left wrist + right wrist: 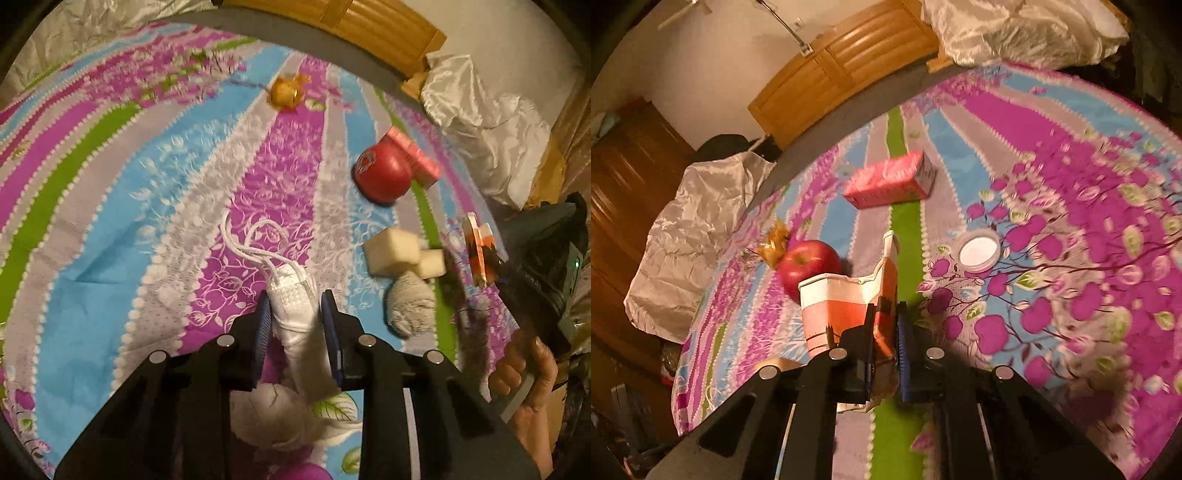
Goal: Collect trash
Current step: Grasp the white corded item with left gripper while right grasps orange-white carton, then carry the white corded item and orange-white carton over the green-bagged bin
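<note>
My left gripper (295, 306) is shut on a crumpled white face mask (295, 314) with its ear loops hanging forward, held above the flowered bedspread (110, 206). My right gripper (886, 325) is shut on the rim of a torn orange and white paper cup (842, 310), lifted above the bedspread (1052, 184); the cup also shows in the left wrist view (480, 251). A gold candy wrapper (286, 92) lies far back, and it also shows in the right wrist view (774, 242). A white jar lid (979, 251) lies right of the cup.
A red apple (380, 173) and a pink carton (413, 155) lie on the bed; both show in the right wrist view, apple (809, 266), carton (890, 181). Two foam blocks (399, 251) and a grey rolled sock (410, 306) lie nearby. Silver fabric (690, 229) and wooden headboard (842, 70) border the bed.
</note>
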